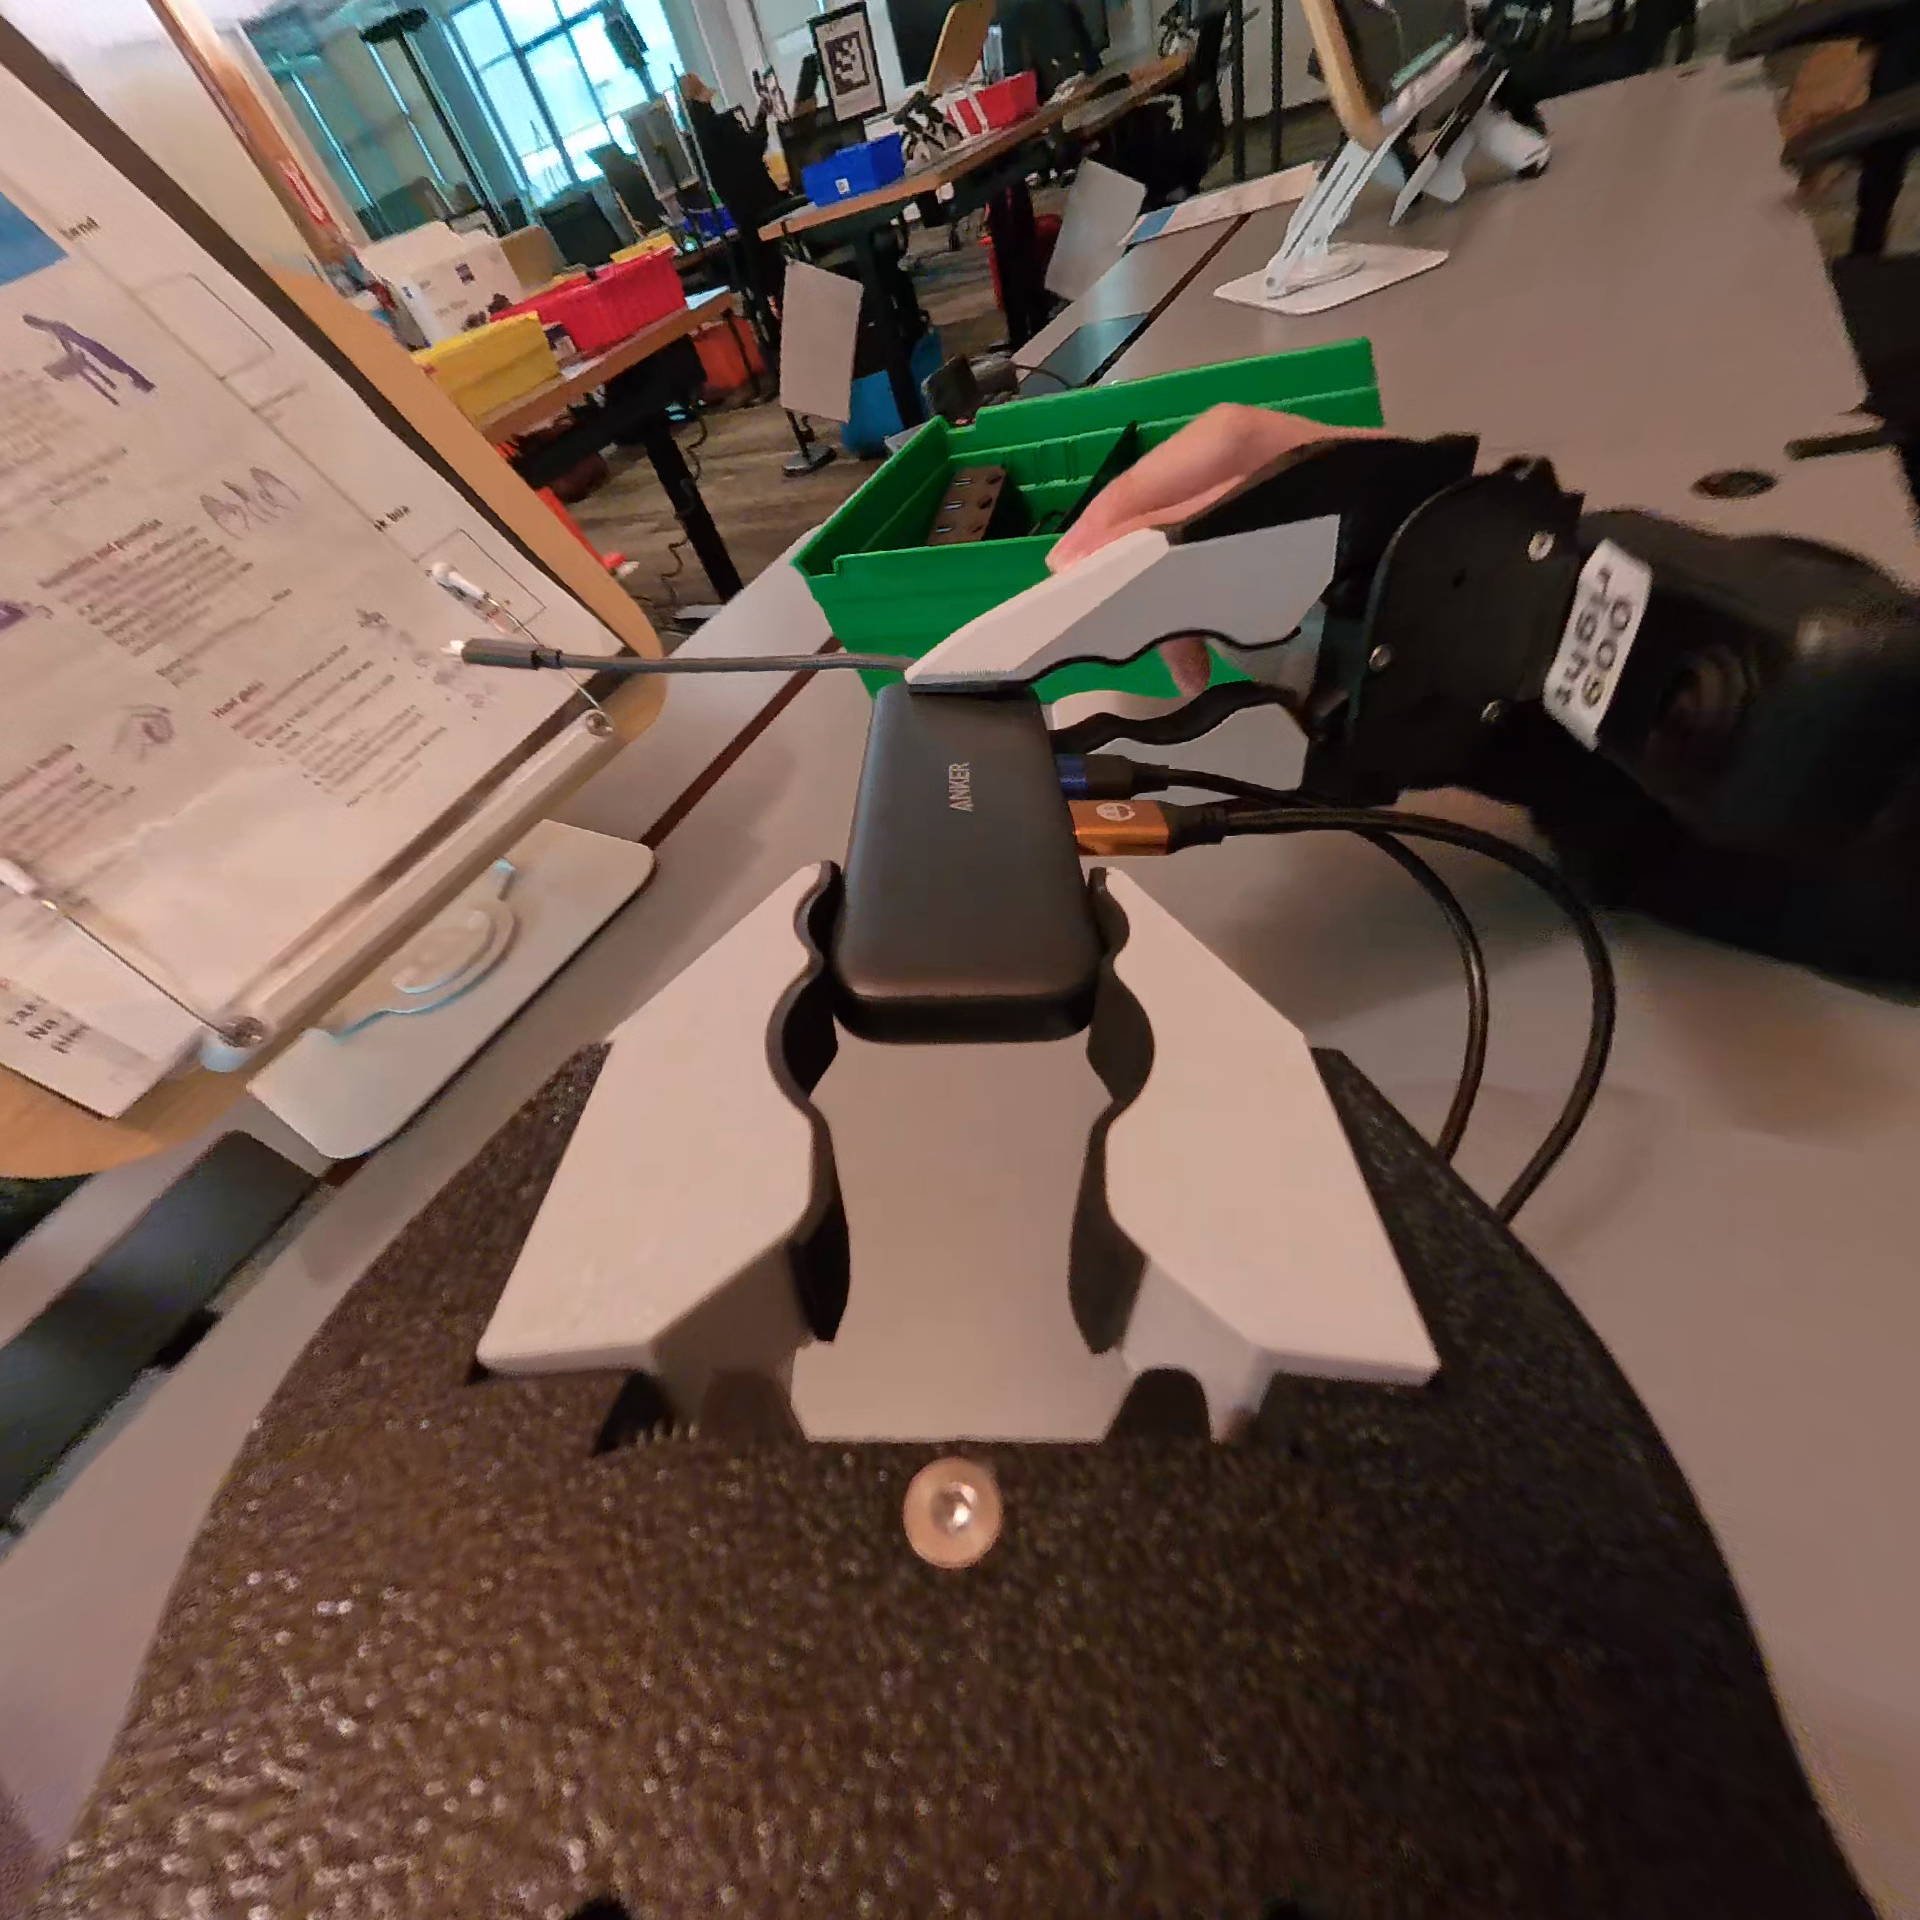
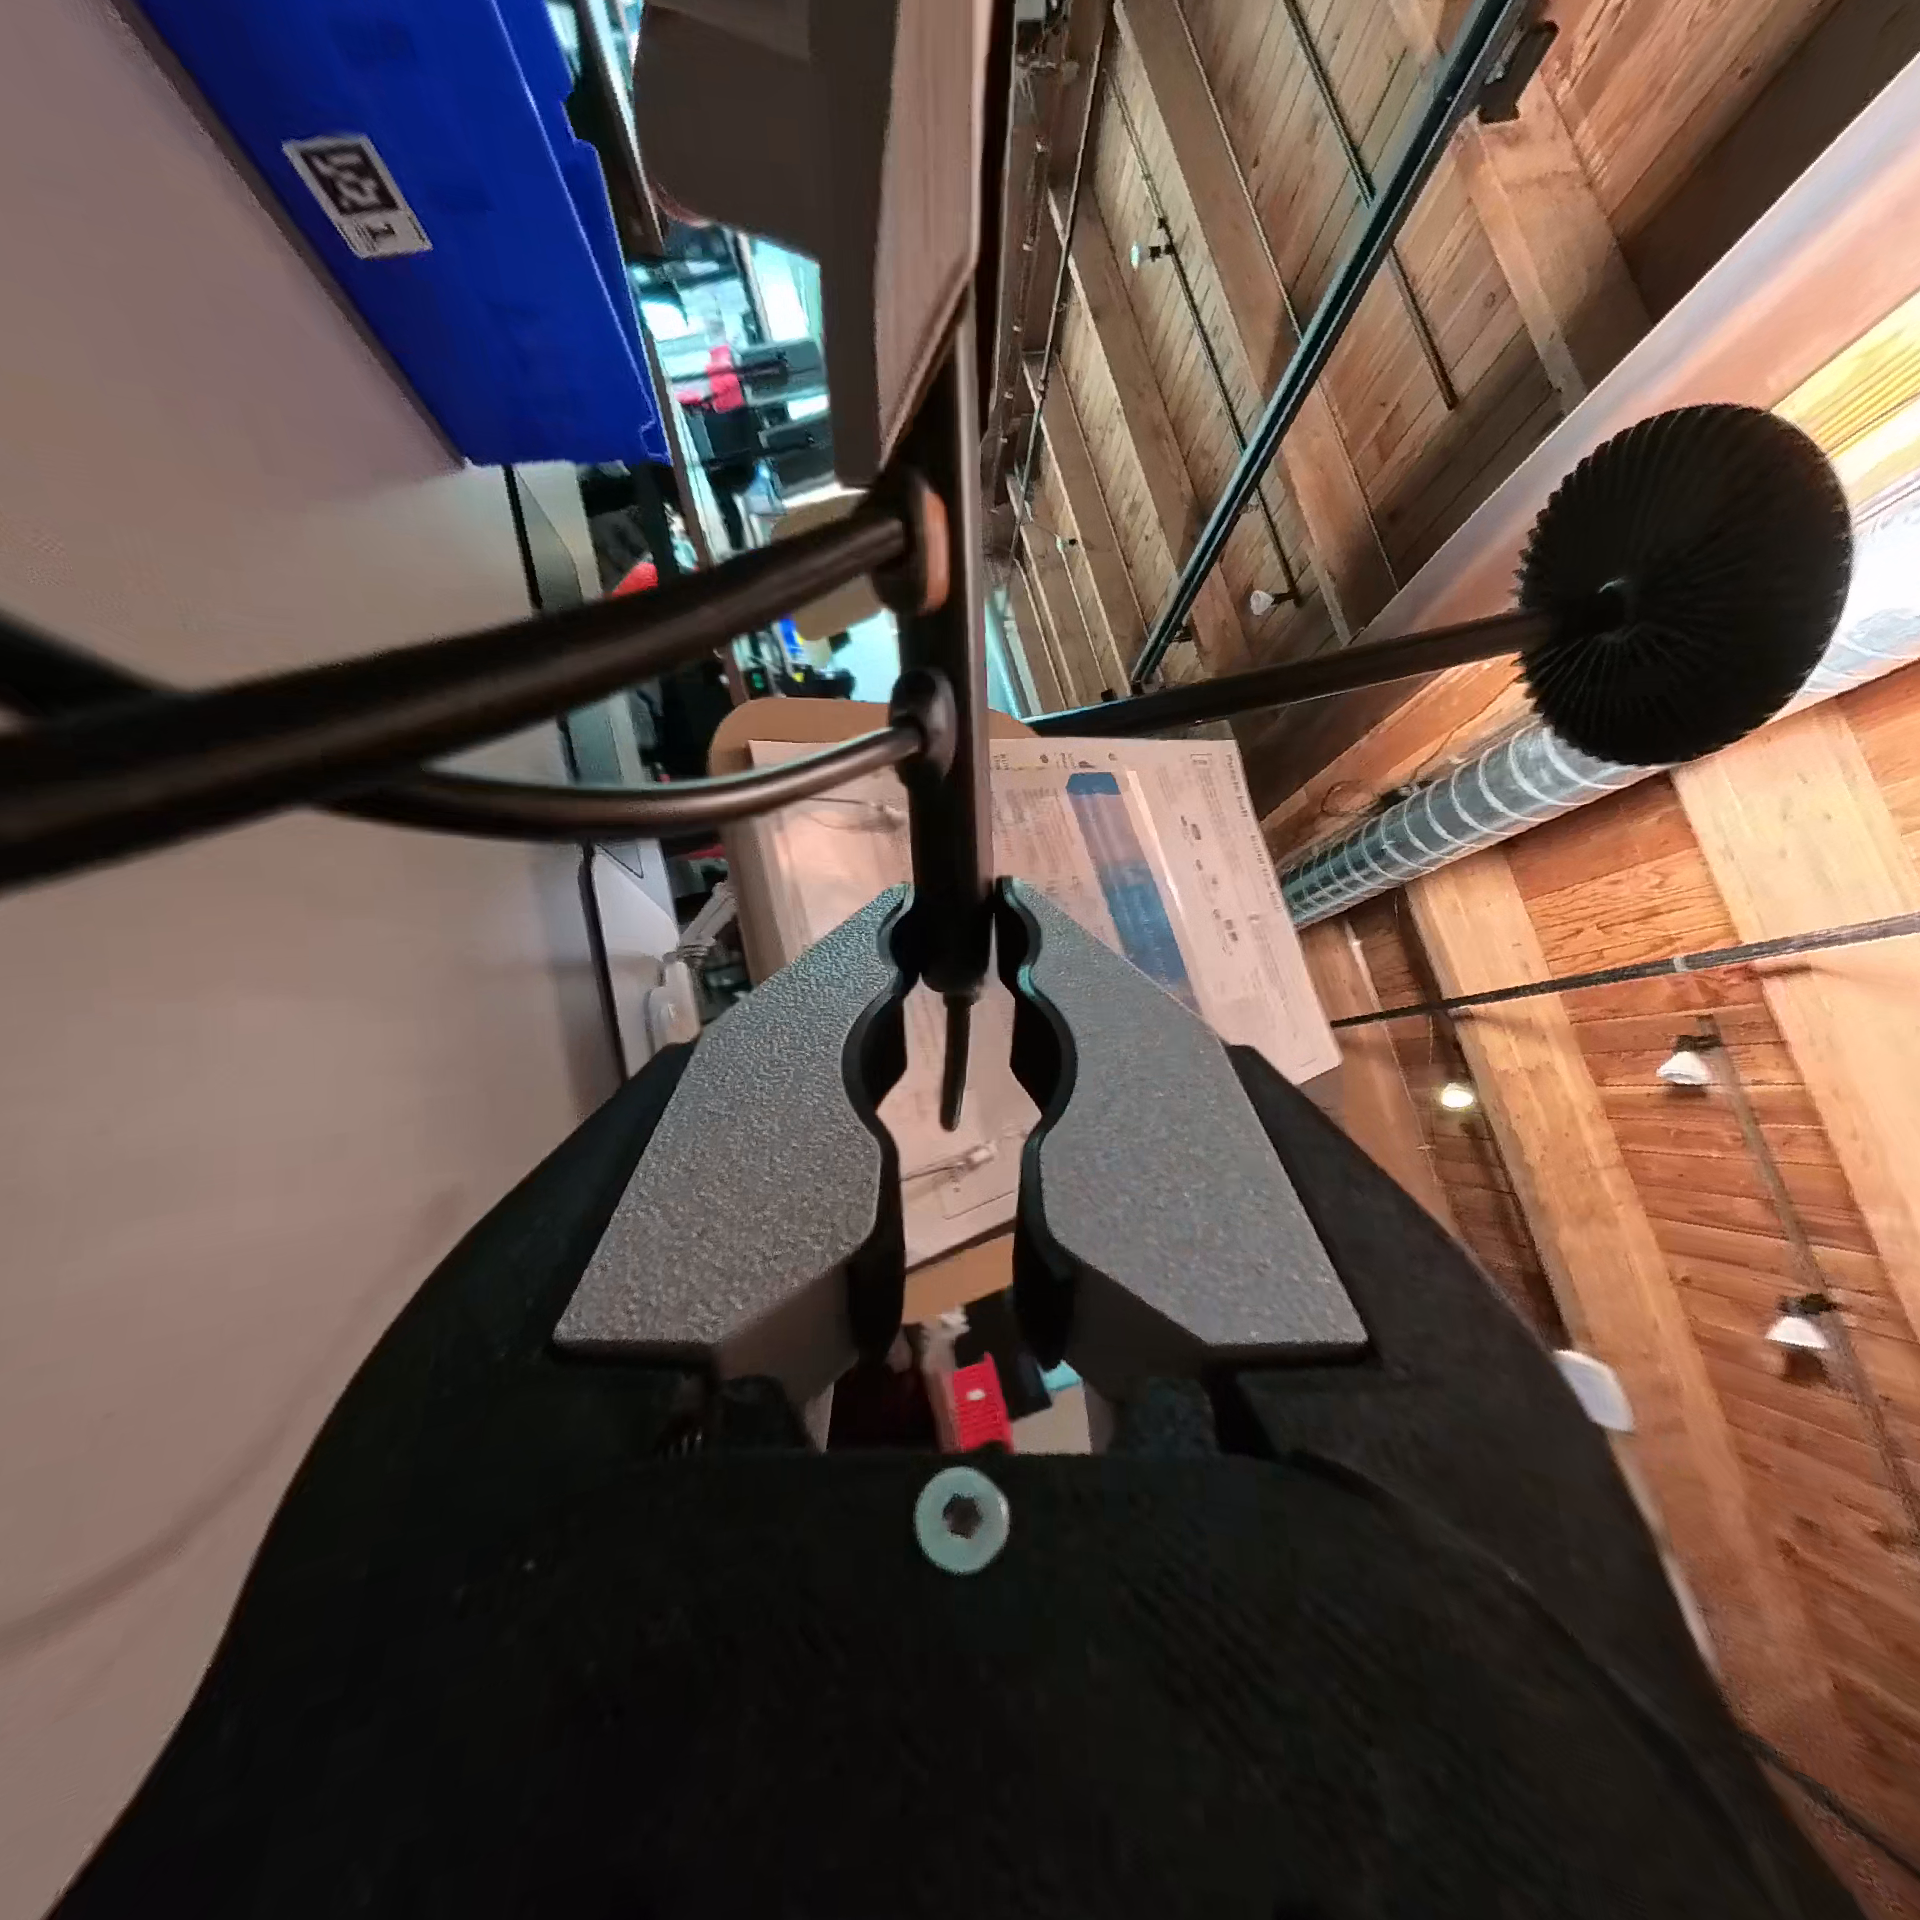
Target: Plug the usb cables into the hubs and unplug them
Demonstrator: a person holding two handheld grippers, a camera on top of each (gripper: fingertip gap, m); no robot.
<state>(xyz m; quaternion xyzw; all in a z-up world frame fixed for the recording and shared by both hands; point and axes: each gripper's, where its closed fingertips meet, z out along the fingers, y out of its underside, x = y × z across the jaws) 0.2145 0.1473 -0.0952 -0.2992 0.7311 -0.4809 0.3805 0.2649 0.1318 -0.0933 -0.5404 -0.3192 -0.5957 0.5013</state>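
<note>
A black USB hub [image 1: 956,821] is held just above the grey table [image 1: 1558,1143]. My left gripper [image 1: 964,904] is shut on its near end. My right gripper [image 1: 987,701], held by a gloved hand, comes in from the right and is shut on the hub's far end. An orange-collared plug [image 1: 1122,828] and a blue-collared plug [image 1: 1091,774] sit in the hub's right side, and their black cables loop over the table. The hub's own short lead [image 1: 623,660] sticks out left. In the right wrist view my gripper [image 2: 951,914] clamps the hub's thin edge [image 2: 961,623]. The orange-collared plug [image 2: 932,551] enters from the left.
A green bin [image 1: 935,561] holding another hub stands behind the held hub. A printed sheet on a stand [image 1: 208,623] is close on the left. A blue bin [image 2: 447,208] sits on the table in the right wrist view. White stands [image 1: 1340,260] are at the far right.
</note>
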